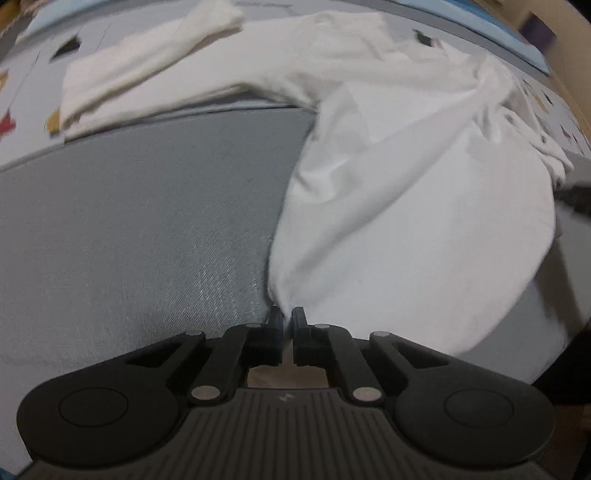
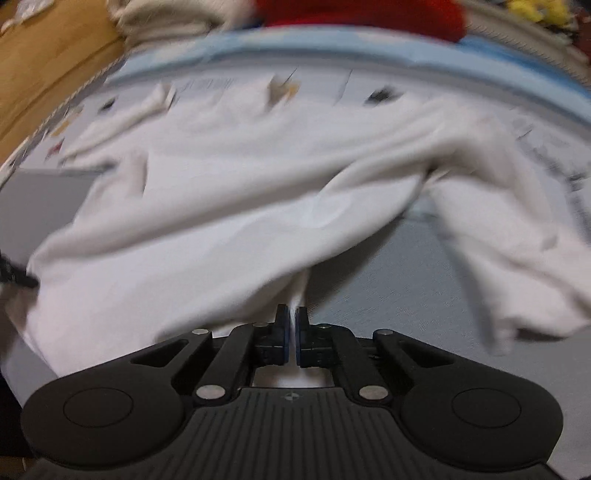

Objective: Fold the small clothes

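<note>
A white long-sleeved garment (image 1: pixel 399 177) lies rumpled across a grey mat (image 1: pixel 140 221), one sleeve stretched toward the upper left. My left gripper (image 1: pixel 287 314) is shut on a pinched corner of the garment's near hem, with cloth showing between its black fingers. In the right wrist view the same white garment (image 2: pixel 229 206) spreads wide and blurred over the mat. My right gripper (image 2: pixel 292 312) is shut on another fold of its near edge, white cloth running up between the blue pads. The other gripper's dark tip (image 2: pixel 16 277) shows at the left edge.
A pale printed sheet (image 1: pixel 33 74) with small coloured shapes lies beyond the grey mat, edged by a light blue border (image 2: pixel 332 40). Folded cream cloth (image 2: pixel 162 18) and a red item (image 2: pixel 362 14) sit past that border. Wooden floor (image 2: pixel 48 66) shows at upper left.
</note>
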A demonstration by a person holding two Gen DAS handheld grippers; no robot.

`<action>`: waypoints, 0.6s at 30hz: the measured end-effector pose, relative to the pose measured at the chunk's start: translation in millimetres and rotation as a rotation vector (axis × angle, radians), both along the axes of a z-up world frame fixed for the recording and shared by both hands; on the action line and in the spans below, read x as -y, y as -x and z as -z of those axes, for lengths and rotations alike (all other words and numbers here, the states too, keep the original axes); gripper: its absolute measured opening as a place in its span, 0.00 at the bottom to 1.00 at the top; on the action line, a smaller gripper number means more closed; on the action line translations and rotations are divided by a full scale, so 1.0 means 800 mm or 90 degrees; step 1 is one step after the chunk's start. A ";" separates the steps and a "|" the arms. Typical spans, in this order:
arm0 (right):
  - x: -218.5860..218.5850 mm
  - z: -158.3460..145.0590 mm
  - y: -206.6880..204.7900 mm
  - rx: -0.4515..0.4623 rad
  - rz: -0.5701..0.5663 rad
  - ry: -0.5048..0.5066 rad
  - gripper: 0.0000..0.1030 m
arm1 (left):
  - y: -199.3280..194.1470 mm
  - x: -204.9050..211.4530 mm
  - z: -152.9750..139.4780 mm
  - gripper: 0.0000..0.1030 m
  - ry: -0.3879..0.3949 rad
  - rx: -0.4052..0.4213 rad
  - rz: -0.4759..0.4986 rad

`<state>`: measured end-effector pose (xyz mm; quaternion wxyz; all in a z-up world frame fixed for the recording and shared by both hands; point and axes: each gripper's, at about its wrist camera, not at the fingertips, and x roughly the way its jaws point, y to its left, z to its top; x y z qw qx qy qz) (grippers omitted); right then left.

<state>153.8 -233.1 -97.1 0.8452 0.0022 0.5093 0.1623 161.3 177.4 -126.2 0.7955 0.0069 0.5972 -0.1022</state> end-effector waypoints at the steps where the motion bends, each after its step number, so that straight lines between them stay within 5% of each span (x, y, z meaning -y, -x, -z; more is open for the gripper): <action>1: 0.015 -0.021 -0.003 0.004 0.033 -0.004 0.02 | 0.003 -0.001 -0.011 0.04 0.014 0.014 -0.001; 4: 0.066 -0.104 0.021 0.044 0.114 -0.005 0.02 | 0.019 -0.012 -0.055 0.04 0.091 0.071 -0.016; 8: 0.095 -0.174 0.087 0.068 0.131 0.023 0.02 | 0.062 -0.009 -0.090 0.03 0.108 0.093 0.018; 12: 0.098 -0.139 0.128 0.029 0.131 0.042 0.05 | 0.091 0.003 -0.075 0.05 0.022 0.058 0.082; 14: 0.111 -0.111 0.133 0.016 0.163 0.047 0.16 | 0.092 -0.002 -0.060 0.05 -0.004 0.040 0.071; 16: 0.128 -0.078 0.131 -0.002 0.188 0.030 0.22 | 0.089 -0.009 -0.052 0.08 0.009 0.031 0.059; 18: 0.136 -0.044 0.127 -0.046 0.188 0.037 0.22 | 0.085 -0.016 -0.044 0.24 0.026 0.014 0.044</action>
